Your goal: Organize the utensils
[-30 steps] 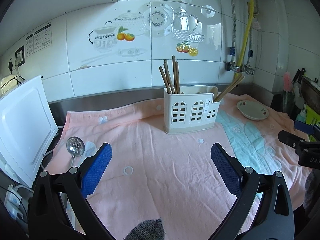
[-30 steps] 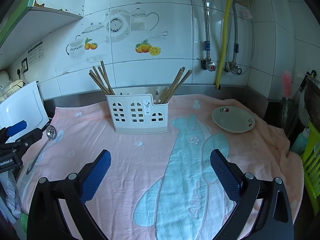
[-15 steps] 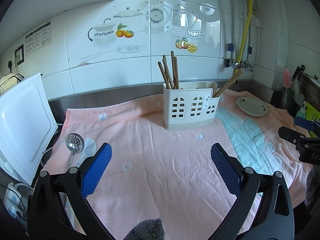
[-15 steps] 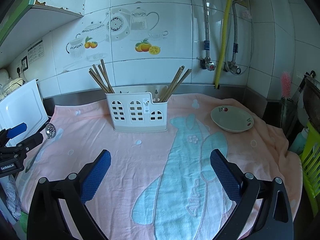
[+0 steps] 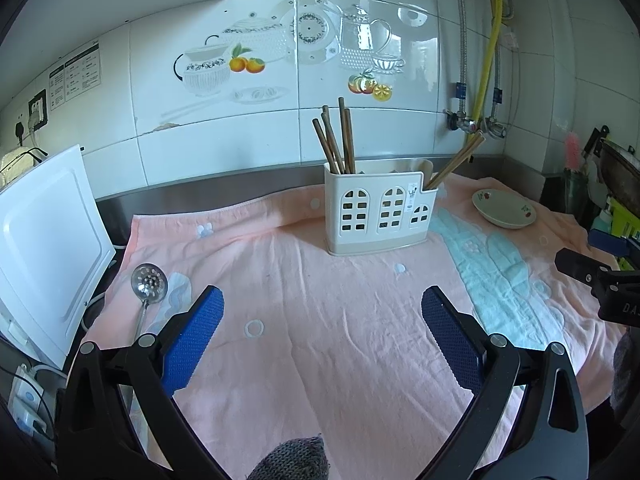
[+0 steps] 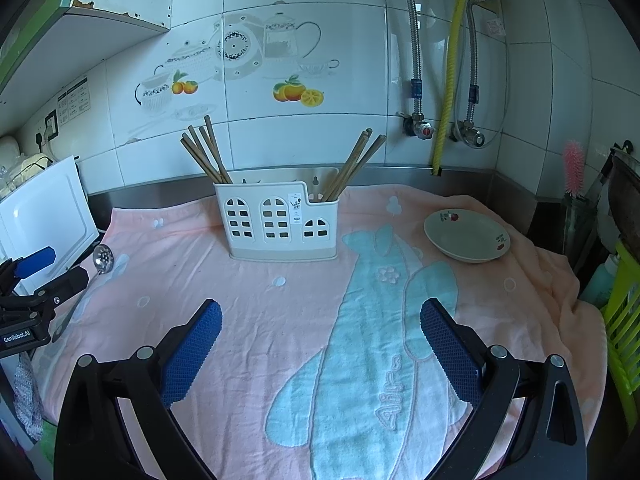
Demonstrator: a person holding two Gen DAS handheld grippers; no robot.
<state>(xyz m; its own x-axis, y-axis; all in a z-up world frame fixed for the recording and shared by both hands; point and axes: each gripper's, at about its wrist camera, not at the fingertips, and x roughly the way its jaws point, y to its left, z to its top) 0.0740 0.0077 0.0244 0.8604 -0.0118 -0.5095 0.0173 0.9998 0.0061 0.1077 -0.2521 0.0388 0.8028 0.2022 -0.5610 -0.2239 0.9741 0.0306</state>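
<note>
Left claw (image 5: 322, 308) spread wide, nothing between the blue pads (image 5: 192, 340), hovering over the pink towel (image 5: 320, 340) that covers the tabletop. Right claw (image 6: 320, 320) likewise agape and empty above the towel's pale blue figure (image 6: 360, 360).

White utensil holder (image 5: 378, 210) upright at 12 o'clock in both views, resting on the towel near the wall. One bundle of wooden chopsticks (image 5: 338, 140) standing in its left compartment, a second bundle (image 6: 354, 164) leaning toward 1 o'clock out of its right end.

Slotted metal spoon (image 5: 149, 282) lying flat on the towel at 10 o'clock in the left view, well apart from the holder, bowl toward the wall, handle running down behind the left pad. From the right wrist only the perforated bowl (image 6: 103, 258) seen at 9 o'clock, handle partly hidden behind the other claw's black frame.

Shallow dish (image 6: 466, 236) with red flower marks at 2 o'clock, clearer and closer from the right wrist. White board (image 5: 44, 248) leaning at 9 o'clock, larger in the left view. Grey knitted sleeve edge (image 5: 290, 460) at 6 o'clock, left view only. Green rack (image 6: 624, 320) at 3 o'clock, better seen in the right view.
</note>
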